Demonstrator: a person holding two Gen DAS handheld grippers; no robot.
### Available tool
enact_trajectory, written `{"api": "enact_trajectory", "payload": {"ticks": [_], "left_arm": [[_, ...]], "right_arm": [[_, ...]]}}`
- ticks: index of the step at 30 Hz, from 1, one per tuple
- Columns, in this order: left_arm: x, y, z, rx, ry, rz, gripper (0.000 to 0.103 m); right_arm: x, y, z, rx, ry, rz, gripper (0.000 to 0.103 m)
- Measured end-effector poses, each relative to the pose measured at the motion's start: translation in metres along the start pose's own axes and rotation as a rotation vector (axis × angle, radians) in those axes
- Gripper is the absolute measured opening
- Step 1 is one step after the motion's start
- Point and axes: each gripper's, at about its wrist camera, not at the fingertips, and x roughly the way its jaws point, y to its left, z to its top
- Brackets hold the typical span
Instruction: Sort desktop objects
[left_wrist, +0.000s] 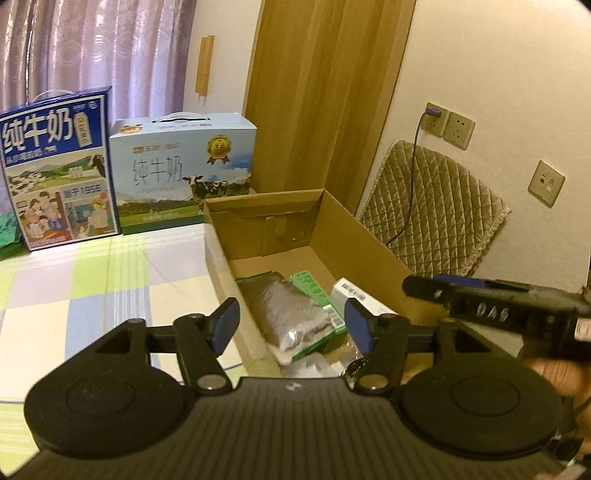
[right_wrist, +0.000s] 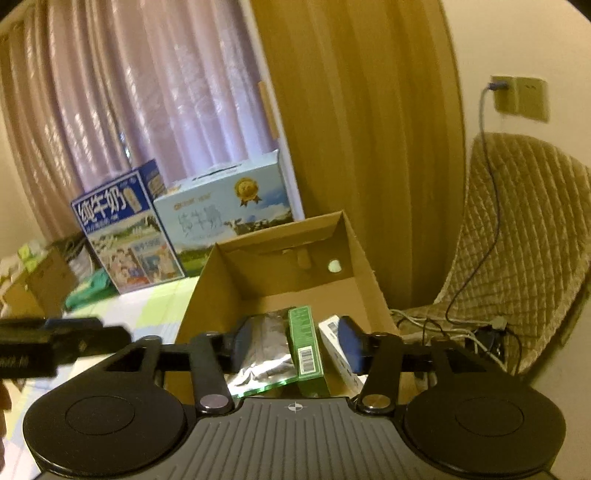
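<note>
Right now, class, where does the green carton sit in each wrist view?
Left wrist view: the green carton lies in the cardboard box, centre-right, between the silver pouch and a white carton.
Right wrist view: lower centre, between the open gripper's fingers.
Shared landmark: the pale blue milk case.

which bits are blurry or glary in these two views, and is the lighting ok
Left wrist view: the right gripper at the right edge is motion-smeared; the cardboard box stays fairly sharp. Right wrist view: softer overall, the left gripper is smeared, the silver pouch shows glare. Both: dim, warm light, with fisheye bending at the edges.
</note>
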Motion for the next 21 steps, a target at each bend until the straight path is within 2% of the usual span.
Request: {"api": "enact_trajectory", "payload": {"ticks": [2,4,5,7,9,11,16,21], "left_arm": [[-0.010,0.002,-0.008,-0.010,-0.001,0.005,0.066],[-0.020,0.002,-0.017,-0.014,-0.004,0.015,0.077],[-0.025,0.002,-0.022,-0.014,-0.006,0.016,0.079],[-0.037,0.001,-0.032,-0.028,-0.017,0.027,0.092],[-0.048,-0.002,-0.040,-0.037,-0.025,0.049,0.099],[-0.058,-0.007,-0.050,-0.027,-0.029,0.064,0.102],[-0.080,-0.016,-0.074,-0.074,-0.010,0.078,0.102],[-0.098,-0.024,-0.092,-0.121,0.013,0.070,0.102]], "right_arm": [[-0.010,-0.002,-0.005,0.007,-0.004,-0.002,0.056],[-0.022,-0.003,-0.010,0.027,-0.011,-0.006,0.065],[-0.030,-0.004,-0.014,0.046,-0.016,-0.007,0.071],[-0.045,-0.004,-0.022,0.072,-0.019,-0.012,0.080],[-0.060,0.001,-0.033,0.073,-0.009,-0.022,0.094],[-0.074,0.006,-0.043,0.061,0.009,-0.026,0.099],[-0.101,0.013,-0.060,0.052,0.076,-0.095,0.101],[-0.130,0.020,-0.075,0.032,0.091,-0.137,0.101]]}}
